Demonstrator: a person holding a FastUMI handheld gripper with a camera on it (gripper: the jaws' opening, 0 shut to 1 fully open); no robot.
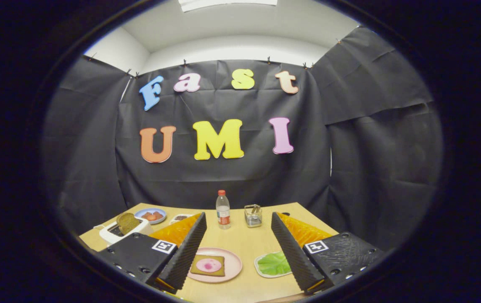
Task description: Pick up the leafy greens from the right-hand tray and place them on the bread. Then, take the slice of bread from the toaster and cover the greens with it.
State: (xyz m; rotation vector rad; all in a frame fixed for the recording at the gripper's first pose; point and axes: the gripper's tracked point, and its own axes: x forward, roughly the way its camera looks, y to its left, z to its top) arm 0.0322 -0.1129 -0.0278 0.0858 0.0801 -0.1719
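Observation:
My gripper [237,221] is open, held above the wooden table [240,240] with nothing between its fingers. Below and between the fingers lies a pink plate [231,257] carrying a slice of bread [209,265] topped with a pink round of meat. Just right of it, beside the right finger [287,246], a small white tray [260,266] holds the leafy greens [274,263]. Beyond the left finger [186,248] stands a white toaster [123,232] with a brown bread slice [128,222] sticking up out of its slot.
At the back of the table stand a water bottle [223,209] with a red cap and a metal holder [253,215]. Behind the toaster sit a blue plate [151,215] of reddish food and a small white dish [180,218].

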